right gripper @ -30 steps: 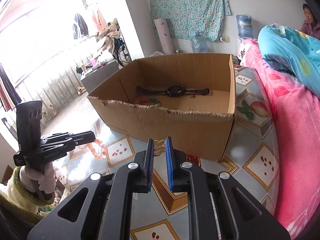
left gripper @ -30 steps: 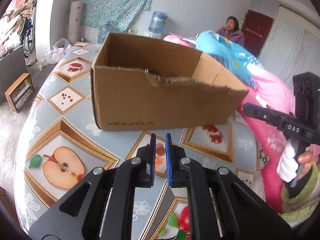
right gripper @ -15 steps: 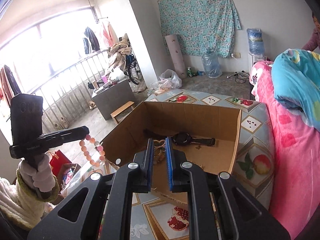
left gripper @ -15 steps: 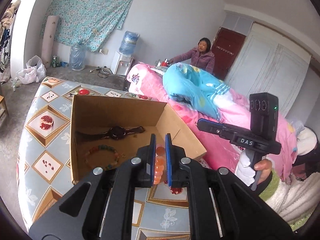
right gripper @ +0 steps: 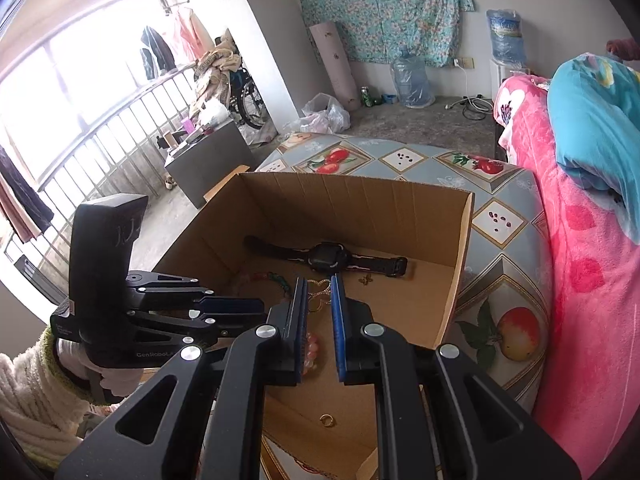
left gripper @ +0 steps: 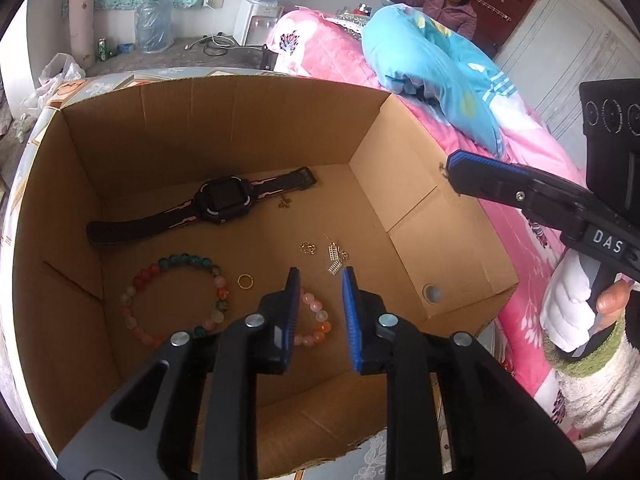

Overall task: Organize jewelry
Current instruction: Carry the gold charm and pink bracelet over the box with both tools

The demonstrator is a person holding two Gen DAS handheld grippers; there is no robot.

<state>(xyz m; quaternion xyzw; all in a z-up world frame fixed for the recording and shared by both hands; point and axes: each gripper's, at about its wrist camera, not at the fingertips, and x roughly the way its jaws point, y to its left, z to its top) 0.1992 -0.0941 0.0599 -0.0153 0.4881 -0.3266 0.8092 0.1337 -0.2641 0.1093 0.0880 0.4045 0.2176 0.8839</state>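
An open cardboard box (left gripper: 440, 216) holds a black watch (left gripper: 216, 200), a multicoloured bead bracelet (left gripper: 176, 296), a gold ring (left gripper: 245, 281) and small gold and silver pieces (left gripper: 334, 256). My left gripper (left gripper: 320, 280) is open above the box floor, and an orange-pink bead bracelet (left gripper: 316, 320) lies on the floor between its fingers. My right gripper (right gripper: 319, 284) is shut on a gold chain (right gripper: 319, 294), held over the box (right gripper: 460, 264). The watch (right gripper: 328, 258) lies beyond it. The right gripper also shows at the box's right wall in the left wrist view (left gripper: 460, 168).
The box stands on a table with a fruit-pattern cloth (right gripper: 500, 220). A pink bed (right gripper: 592, 280) with a blue quilt (left gripper: 432, 64) runs along the right side, with a person (left gripper: 452, 0) seated behind. Water bottles (right gripper: 412, 76) stand on the floor.
Both grippers moved in over the box and lower. The left gripper opened and let go of the orange-pink bracelet, which now lies on the box floor.
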